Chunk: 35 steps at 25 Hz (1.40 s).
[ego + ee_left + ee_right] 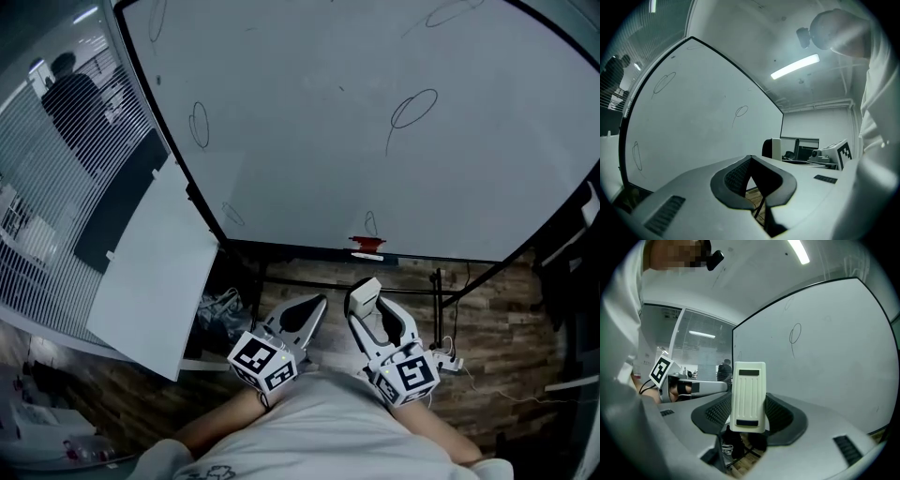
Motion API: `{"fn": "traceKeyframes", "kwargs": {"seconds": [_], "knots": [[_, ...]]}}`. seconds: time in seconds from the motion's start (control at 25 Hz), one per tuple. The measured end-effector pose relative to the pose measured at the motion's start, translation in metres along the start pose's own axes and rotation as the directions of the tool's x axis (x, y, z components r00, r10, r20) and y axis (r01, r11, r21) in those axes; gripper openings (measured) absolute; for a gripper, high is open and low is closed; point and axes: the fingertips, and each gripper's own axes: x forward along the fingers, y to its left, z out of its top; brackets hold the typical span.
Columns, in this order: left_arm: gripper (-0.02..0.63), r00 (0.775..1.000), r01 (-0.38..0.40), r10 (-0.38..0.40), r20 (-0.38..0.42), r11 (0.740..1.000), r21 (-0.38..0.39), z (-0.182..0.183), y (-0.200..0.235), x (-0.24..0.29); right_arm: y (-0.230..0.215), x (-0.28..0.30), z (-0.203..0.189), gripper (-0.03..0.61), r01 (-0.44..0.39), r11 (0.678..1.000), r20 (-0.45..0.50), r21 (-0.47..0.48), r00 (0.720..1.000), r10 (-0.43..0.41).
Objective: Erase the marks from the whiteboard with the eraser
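Observation:
The whiteboard [319, 122] fills the upper head view and carries thin pen marks: an oval with a tail [413, 108], an oval at the left [199, 124] and a small loop [370, 222] near the bottom edge. A red object [367, 244] lies on its tray. My right gripper [367, 302] is shut on the white ribbed eraser [748, 397], held upright below the board and apart from it. My left gripper [314, 305] hangs beside it, shut and holding nothing. The board [693, 117] and its ovals [664, 82] also show in the left gripper view.
A white panel [159, 272] leans at the board's left, in front of a glass wall with blinds, behind which a person [70, 103] stands. The stand's black legs [441, 291] and cables [450, 361] sit on the wood floor. Desks with monitors [801, 150] lie to the right.

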Motion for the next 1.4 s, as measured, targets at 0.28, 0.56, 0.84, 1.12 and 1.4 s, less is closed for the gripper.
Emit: {"fn": "traceKeyframes", "kwargs": {"seconds": [0.28, 0.56, 0.84, 1.12, 1.4], "knots": [[0.006, 1.0, 0.014, -0.014, -0.001, 1.0, 0.027, -0.01, -0.014, 0.052, -0.05, 0.003, -0.006, 0.231, -0.024, 0.999, -0.007, 0.022, 1.0, 0.024], [0.006, 1.0, -0.004, 0.004, -0.005, 1.0, 0.01, -0.007, 0.014, 0.078, -0.072, 0.024, -0.01, 0.232, -0.027, 0.999, -0.021, 0.041, 0.999, 0.028], [0.006, 0.997, 0.075, -0.074, -0.031, 0.997, 0.022, 0.005, 0.053, 0.107, -0.096, 0.064, -0.009, 0.231, 0.054, 0.995, -0.008, 0.08, 0.999, -0.054], [0.006, 0.984, 0.171, -0.169, -0.054, 0.985, 0.034, 0.022, 0.093, 0.137, -0.128, 0.104, -0.007, 0.231, 0.174, 0.973, 0.002, 0.151, 0.984, -0.177], [0.006, 0.967, 0.246, -0.242, -0.082, 0.968, 0.043, 0.037, 0.133, 0.15, -0.154, 0.139, -0.005, 0.231, 0.28, 0.923, 0.017, 0.265, 0.955, -0.295]]}}
